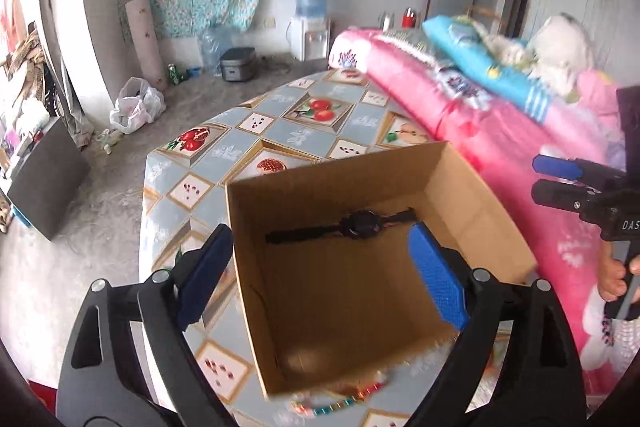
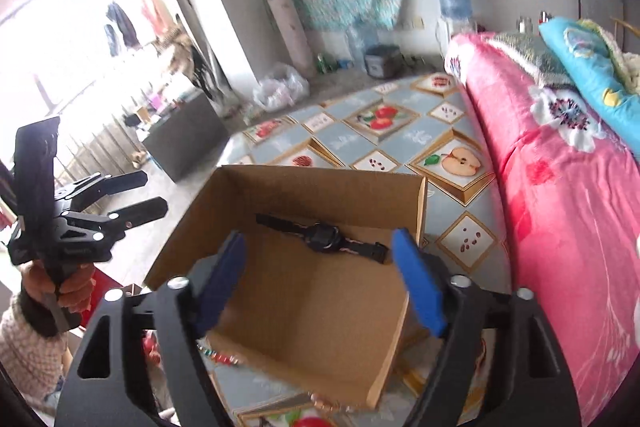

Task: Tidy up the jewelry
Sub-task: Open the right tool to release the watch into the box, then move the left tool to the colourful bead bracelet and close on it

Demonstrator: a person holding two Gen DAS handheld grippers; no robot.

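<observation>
A black strap watch [image 1: 362, 225] lies flat in the open cardboard box [image 1: 460, 187]. Left gripper [image 1: 320, 279] and right gripper [image 2: 320, 279] tilt downward above it, blue ribbed pads wide apart, holding nothing.

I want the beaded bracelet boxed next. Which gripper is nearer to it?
Hard to call. The beaded bracelet lies outside the cardboard box, beneath both the open left gripper and right gripper.

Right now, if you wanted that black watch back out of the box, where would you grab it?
Probably by a strap, from straight above. The black watch lies flat and stretched out on the floor of the cardboard box, whose walls block the sides; the strap is narrower than the case.
</observation>
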